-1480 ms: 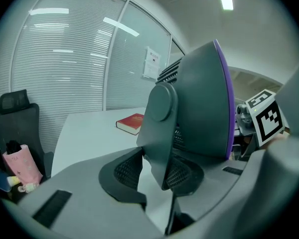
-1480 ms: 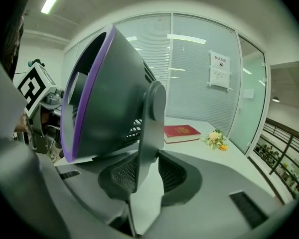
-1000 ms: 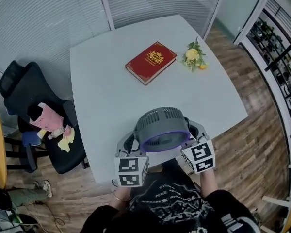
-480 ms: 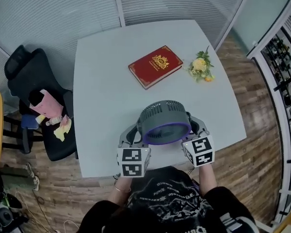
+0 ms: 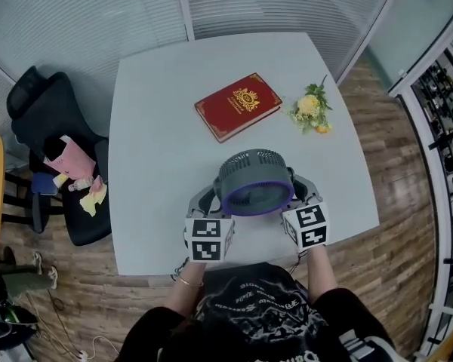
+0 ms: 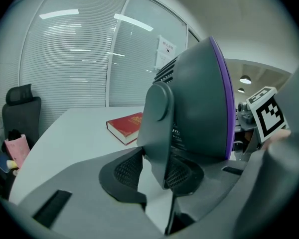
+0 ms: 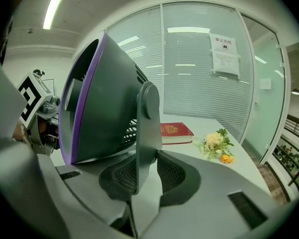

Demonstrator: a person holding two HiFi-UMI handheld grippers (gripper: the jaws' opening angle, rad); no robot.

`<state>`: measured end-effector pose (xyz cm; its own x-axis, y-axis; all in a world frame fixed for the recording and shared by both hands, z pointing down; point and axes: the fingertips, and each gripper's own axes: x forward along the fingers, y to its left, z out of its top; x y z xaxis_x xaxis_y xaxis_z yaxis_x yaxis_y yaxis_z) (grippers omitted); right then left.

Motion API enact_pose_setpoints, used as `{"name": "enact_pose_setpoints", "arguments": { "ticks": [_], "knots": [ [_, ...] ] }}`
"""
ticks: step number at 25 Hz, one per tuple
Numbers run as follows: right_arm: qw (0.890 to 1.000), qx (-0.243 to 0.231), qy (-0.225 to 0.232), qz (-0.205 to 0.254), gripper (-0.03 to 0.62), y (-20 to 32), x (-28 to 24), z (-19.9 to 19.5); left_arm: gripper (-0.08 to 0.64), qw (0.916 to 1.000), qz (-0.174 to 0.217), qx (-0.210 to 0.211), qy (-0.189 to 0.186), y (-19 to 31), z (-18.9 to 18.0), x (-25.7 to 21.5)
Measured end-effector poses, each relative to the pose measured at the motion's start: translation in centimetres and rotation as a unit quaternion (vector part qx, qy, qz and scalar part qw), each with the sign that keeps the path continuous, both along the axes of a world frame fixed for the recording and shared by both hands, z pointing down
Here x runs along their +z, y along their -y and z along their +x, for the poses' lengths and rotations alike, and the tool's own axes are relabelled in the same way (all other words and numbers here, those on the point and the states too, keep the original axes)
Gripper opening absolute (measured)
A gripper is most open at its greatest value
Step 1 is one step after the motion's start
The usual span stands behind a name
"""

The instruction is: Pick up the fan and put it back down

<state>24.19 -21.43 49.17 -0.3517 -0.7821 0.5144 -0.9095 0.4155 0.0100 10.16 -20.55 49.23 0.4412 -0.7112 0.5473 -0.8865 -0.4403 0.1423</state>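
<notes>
Here, the left gripper (image 5: 202,200) and right gripper (image 5: 305,196) each clamp narrow jaws on a side arm of the fan (image 5: 254,183), apparently sharing its weight over the table's (image 5: 158,127) near end.

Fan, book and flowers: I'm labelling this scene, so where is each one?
fan (image 5: 255,178), head view, on its grey housing.
book (image 5: 238,105), head view, middle of the red cover.
flowers (image 5: 309,105), head view, on the yellow bloom.
</notes>
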Motion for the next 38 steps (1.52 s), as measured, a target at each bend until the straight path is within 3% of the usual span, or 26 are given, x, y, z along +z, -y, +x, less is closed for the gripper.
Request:
{"name": "enact_pose_setpoints", "arguments": {
  "ticks": [13,21,27,38],
  "knots": [
    [1.000,-0.009,0.004,-0.028,0.081,5.2,4.0,2.7,0.106,0.9995,-0.027,-0.016,0.003,4.9,2.6,3.8],
    [0.999,-0.005,0.013,-0.053,0.078,7.4,7.1,4.2,0.103,0.9985,-0.046,-0.017,0.024,7.0,4.0,7.0],
    [0.998,-0.002,0.008,-0.069,0.077,8.9,9.6,4.9,0.094,0.9974,-0.062,-0.036,0.006,8.6,4.7,9.0],
    [0.997,0.008,0.023,-0.077,0.078,11.0,11.9,5.4,0.094,0.9974,-0.065,-0.030,0.005,11.0,5.1,11.1]
  ]
}}
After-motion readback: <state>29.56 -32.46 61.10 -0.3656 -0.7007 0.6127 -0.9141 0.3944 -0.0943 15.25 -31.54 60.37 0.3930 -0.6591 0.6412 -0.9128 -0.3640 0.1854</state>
